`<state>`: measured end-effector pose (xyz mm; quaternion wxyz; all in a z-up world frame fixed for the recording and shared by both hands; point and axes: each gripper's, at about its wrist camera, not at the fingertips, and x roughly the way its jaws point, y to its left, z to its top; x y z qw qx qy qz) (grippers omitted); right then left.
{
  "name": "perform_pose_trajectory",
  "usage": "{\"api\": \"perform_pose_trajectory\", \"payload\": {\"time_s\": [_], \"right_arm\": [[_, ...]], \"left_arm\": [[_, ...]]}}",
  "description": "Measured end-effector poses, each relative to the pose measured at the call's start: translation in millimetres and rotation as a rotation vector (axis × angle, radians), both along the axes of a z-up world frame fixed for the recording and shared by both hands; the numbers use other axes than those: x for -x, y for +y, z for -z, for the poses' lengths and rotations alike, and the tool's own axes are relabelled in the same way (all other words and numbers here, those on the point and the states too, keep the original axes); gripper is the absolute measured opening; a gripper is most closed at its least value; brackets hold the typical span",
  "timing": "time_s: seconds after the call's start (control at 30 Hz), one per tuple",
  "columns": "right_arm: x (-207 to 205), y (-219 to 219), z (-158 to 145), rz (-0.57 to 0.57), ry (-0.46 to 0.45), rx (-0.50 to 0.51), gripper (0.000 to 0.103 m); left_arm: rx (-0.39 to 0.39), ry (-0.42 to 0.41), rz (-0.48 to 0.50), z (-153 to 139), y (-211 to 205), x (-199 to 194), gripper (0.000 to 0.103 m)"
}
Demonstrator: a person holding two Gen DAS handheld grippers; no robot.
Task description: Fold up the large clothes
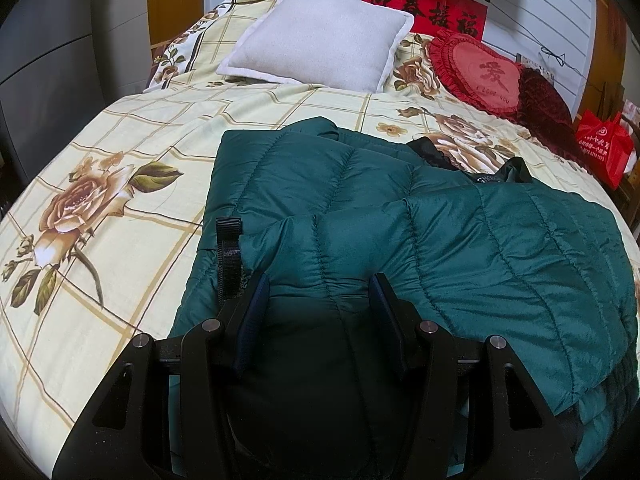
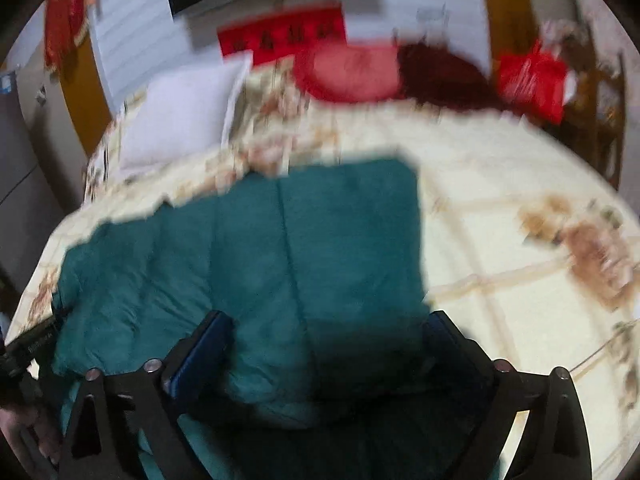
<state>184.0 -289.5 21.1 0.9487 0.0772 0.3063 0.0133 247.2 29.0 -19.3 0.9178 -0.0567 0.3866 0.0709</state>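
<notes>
The green padded jacket (image 1: pixel 400 216) lies on the bed (image 1: pixel 120 152), already partly folded, with a white pillow (image 1: pixel 320 36) at its 12 o'clock and a red heart cushion (image 1: pixel 480 72) at about 1 o'clock. The left gripper (image 1: pixel 316 300) has its fingers clenched on a thick fold of the jacket at its 6 o'clock edge, while the right gripper (image 2: pixel 328 344) hangs over the cloth with fingers released and spread wide, pressing nothing. I judge that one fold is just laid down, so the next move calls for the right gripper to take a new edge and bring it over evenly.
</notes>
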Motion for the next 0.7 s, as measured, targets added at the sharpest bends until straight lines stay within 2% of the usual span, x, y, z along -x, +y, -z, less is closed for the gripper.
{"api": "perform_pose_trajectory", "payload": {"time_s": [0.03, 0.1, 0.2, 0.27, 0.3, 0.37, 0.7], "right_arm": [[7.6, 7.3, -12.9, -0.026, -0.062, 0.016, 0.099], [11.3, 22.7, -22.8, -0.108, -0.094, 0.025, 0.099], [4.3, 50.1, -15.2, -0.219, -0.031, 0.037, 0.099], [-7.9, 63.3, 2.2, -0.268, 0.068, 0.042, 0.099], [-15.3, 67.2, 13.5, -0.279, 0.128, 0.05, 0.099], [-23.2, 67.9, 25.5, -0.286, 0.173, 0.047, 0.102], [-23.9, 67.9, 29.3, -0.284, 0.177, 0.052, 0.103]], "left_arm": [[-0.001, 0.0, 0.0, 0.0, 0.2, 0.2, 0.053], [-0.001, 0.0, 0.0, 0.3, 0.0, 0.0, 0.053], [-0.001, 0.0, 0.0, 0.3, -0.2, -0.1, 0.053], [-0.001, 0.0, 0.0, 0.2, -0.2, 0.1, 0.053], [0.0, 0.0, 0.0, 0.2, 0.0, 0.1, 0.053], [-0.001, 0.001, 0.0, 0.2, -0.2, -0.2, 0.053], [-0.001, 0.001, 0.0, 0.1, 0.1, 0.0, 0.053]]}}
